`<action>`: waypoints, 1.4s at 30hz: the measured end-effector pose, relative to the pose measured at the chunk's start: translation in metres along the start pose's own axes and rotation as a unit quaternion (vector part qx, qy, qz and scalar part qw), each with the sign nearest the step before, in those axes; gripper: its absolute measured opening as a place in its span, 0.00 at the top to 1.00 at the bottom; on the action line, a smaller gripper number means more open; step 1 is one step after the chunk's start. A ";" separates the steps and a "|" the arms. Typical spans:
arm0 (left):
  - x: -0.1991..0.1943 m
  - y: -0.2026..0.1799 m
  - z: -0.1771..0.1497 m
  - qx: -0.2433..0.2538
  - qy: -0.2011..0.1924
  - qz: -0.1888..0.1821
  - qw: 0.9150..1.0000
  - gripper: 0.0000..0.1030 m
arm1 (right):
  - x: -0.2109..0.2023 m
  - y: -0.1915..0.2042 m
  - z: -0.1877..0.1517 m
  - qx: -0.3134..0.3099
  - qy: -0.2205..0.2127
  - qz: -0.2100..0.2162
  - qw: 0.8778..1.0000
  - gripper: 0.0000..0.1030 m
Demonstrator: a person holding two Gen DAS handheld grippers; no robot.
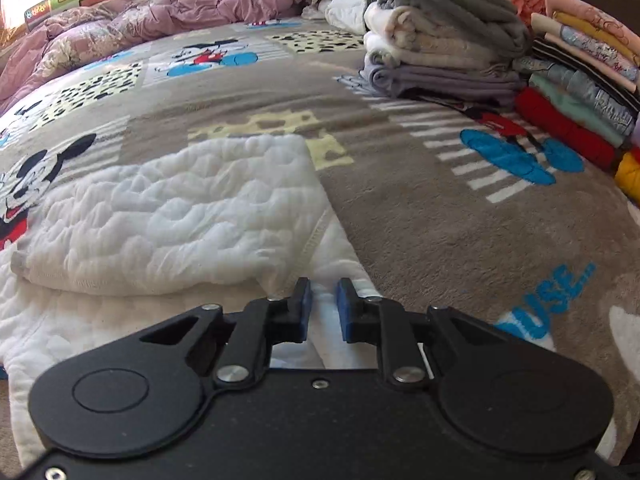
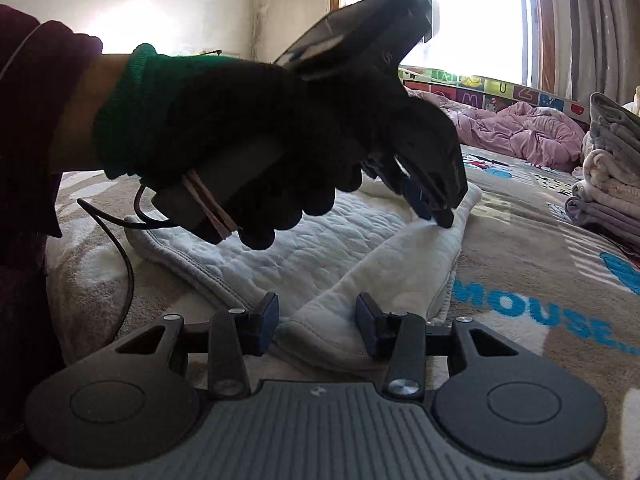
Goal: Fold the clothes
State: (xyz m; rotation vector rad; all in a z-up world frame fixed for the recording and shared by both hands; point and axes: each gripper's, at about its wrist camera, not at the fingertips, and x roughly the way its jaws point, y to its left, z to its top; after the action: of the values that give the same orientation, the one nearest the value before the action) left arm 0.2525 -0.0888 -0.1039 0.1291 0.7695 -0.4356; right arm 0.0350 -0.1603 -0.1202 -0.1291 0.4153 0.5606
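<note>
The left gripper, held in a dark-gloved hand, tilts downward, jaws narrowly parted. The right gripper sits low, jaws half apart.

Bed spread with taupe plush cartoon-mouse blanket, blue lettering near front edge. White quilted garment lies flat at near side, part folded over itself. Grey and cream folded stack at far right; beside it colourful folded pile. Crumpled pink duvet along far edge. White bundle behind stack, perhaps bedding.
</note>
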 end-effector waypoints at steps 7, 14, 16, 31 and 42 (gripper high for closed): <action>-0.015 0.014 0.031 -0.025 -0.048 -0.004 0.999 0.85 | 0.000 -0.004 0.003 0.017 0.006 0.010 1.000 0.56; 0.016 0.034 0.031 -0.086 -0.024 -0.004 0.996 0.83 | 0.005 -0.010 0.005 0.029 0.013 0.019 0.999 0.54; 0.010 0.040 0.039 -0.106 -0.040 0.004 0.994 0.83 | 0.005 -0.011 0.005 0.031 0.013 0.019 0.999 0.54; -0.058 0.103 0.018 -0.208 -0.083 0.041 0.974 0.62 | -0.027 0.000 0.013 0.008 -0.029 0.022 0.999 0.55; -0.094 0.182 -0.028 -0.363 -0.117 0.011 0.924 0.62 | -0.012 -0.092 0.057 0.118 -0.053 0.021 0.991 0.55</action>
State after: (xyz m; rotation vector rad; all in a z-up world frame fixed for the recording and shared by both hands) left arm 0.2521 0.1146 -0.0662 -0.6002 0.6488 -0.1178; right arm 0.0952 -0.2299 -0.0629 0.1368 0.3789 0.5526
